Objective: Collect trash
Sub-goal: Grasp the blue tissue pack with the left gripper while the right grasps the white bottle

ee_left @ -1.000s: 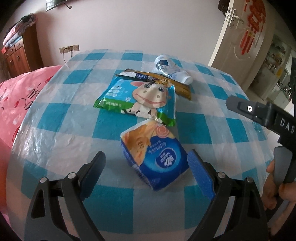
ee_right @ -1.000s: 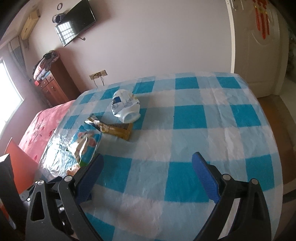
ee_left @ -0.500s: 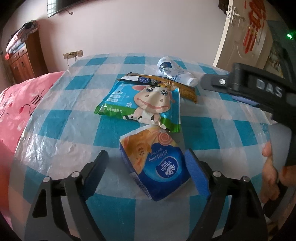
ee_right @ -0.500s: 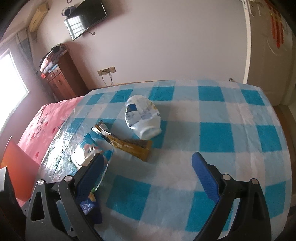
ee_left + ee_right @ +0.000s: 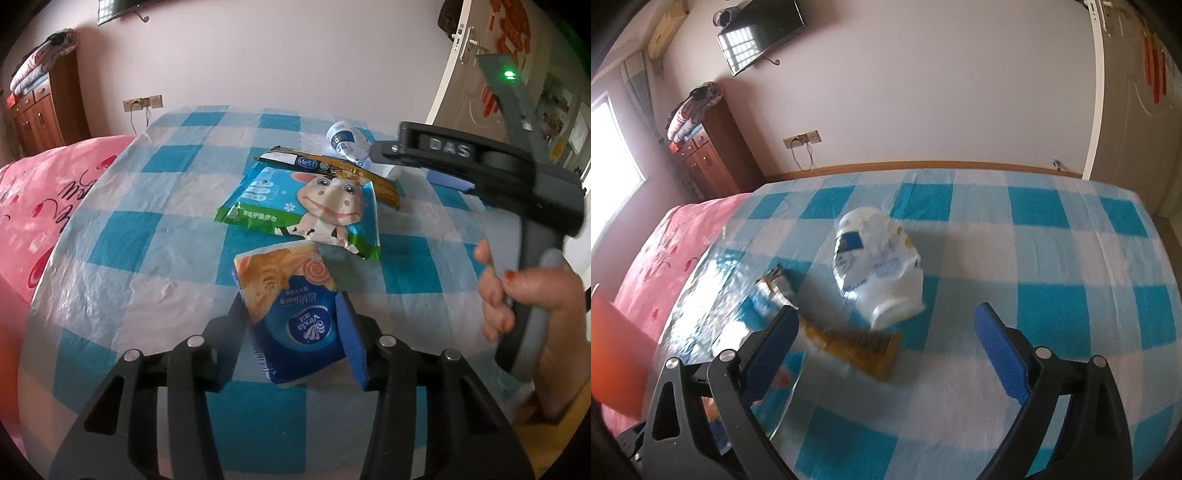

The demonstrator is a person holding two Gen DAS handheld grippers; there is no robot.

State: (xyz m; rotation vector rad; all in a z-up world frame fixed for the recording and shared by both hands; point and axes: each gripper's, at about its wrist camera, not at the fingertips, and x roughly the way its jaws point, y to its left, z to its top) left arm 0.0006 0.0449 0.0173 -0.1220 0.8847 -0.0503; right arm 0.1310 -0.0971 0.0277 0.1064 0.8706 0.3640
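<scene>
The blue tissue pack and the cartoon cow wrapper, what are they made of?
Blue tissue pack: seemingly thin glossy plastic film over soft paper; it dents between the closing left gripper. Cartoon cow wrapper: probably printed plastic film, shiny and creased.

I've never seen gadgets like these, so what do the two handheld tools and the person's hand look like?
Each tool is a black frame with silver bolts and two fingers faced with blue pads. The left tool shows this up close. The right tool has raised "DAS" lettering, a grey grip and a green light. The hand wears red nail polish, with a yellow sleeve edge.
</scene>
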